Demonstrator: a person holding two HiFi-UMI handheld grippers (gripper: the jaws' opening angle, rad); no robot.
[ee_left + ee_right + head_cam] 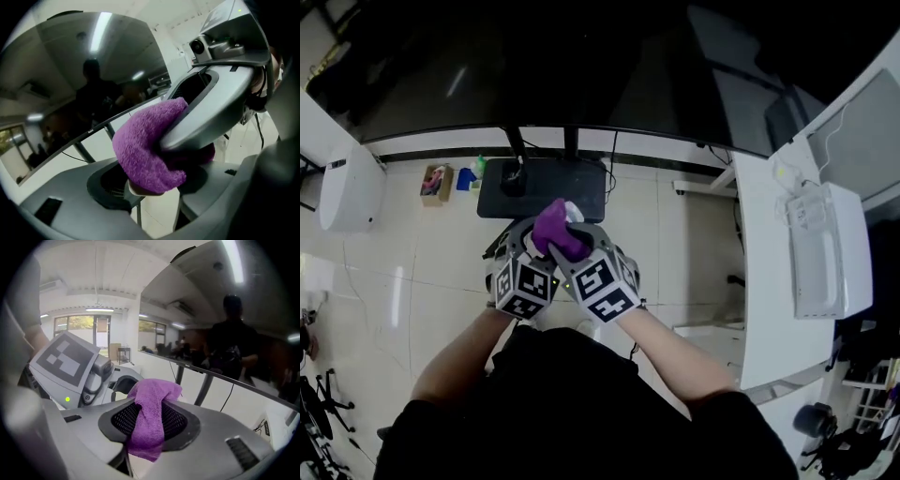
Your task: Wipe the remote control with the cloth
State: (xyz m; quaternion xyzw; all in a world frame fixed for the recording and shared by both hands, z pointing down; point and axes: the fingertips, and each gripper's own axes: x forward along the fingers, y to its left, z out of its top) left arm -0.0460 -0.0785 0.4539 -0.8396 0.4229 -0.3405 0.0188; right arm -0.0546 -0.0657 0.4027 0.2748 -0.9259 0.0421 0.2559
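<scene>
Both grippers meet in front of my chest. My right gripper (581, 246) (137, 450) is shut on the purple cloth (555, 232) (149, 420), which drapes over its mesh pad and hangs between its jaws. The cloth (145, 145) is pressed against the white remote control (574, 210) (137, 190), which is mostly hidden under it. My left gripper (530, 234) (154, 190) holds the remote between widely set jaws. Only a pale edge of the remote shows in the left gripper view. The right gripper's grey jaw (211, 112) lies across the top of the cloth.
Below my hands, a black stand base (542, 187) sits on the tiled floor under a large dark screen (581, 66). A white table (769, 281) with a white device (830, 262) is at the right. A white appliance (347, 187) and a small box (437, 183) stand at the left.
</scene>
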